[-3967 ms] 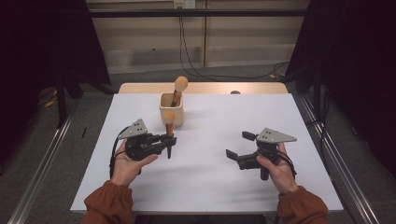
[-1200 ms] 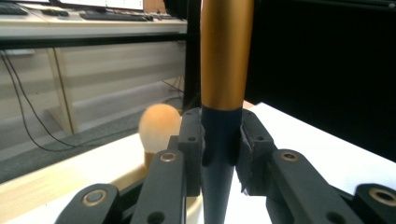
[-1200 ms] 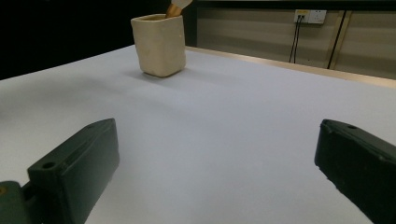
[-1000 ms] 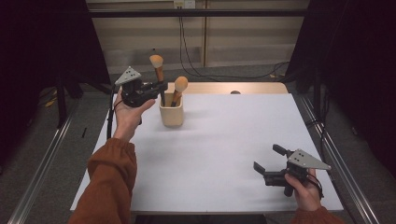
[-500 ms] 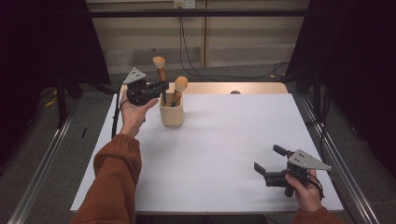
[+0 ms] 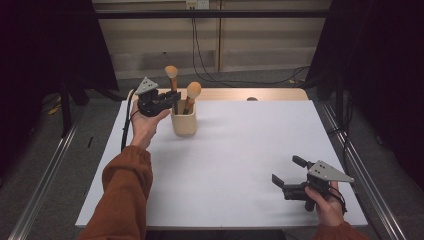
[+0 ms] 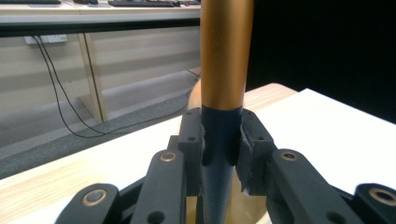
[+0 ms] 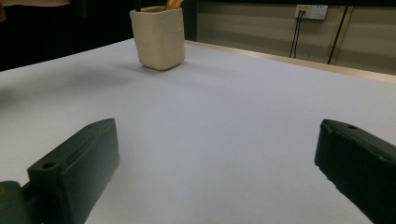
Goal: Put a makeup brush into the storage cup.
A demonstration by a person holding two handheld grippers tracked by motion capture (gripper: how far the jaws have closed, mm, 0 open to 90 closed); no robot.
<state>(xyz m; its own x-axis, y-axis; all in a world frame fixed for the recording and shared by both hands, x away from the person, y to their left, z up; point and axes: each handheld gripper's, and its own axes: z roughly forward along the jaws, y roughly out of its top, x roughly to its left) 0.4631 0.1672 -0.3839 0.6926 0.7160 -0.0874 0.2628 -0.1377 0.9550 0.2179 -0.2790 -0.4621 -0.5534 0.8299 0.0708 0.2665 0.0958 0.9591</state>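
Brush [image 6: 171, 75] with copper-orange handle and dark, tapering lower shaft, upright, clamped at the junction of the two colours between the pads [image 7: 191, 140] of the left gripper [image 6: 172, 96]; rounded tan head uppermost, lower end entering the cream cup [image 6: 183, 120]. Second brush [image 6: 192, 92] of like colouring leaning inside the same cup, its pale rounded head just right of the first. Cup squarish with rounded corners, matt and slightly speckled, standing on the white tabletop [image 6: 240, 150] near the far edge, toward the far-left corner. In the left gripper view, glossy metallic handle [image 7: 225, 51] rising vertically between the black jaws, dark shaft [image 7: 219, 154] narrowing downward. Left hand [image 6: 145, 122] under the gripper, orange sleeve [image 6: 125, 195] along the left edge. Right gripper [image 6: 290, 175] low over the tabletop close to the near-right corner, jaws spread wide, nothing between them; in the right gripper view, cup [image 8: 158, 37] well apart, bare white surface between. Strip of wood [image 6: 270, 94] visible beyond the far edge.
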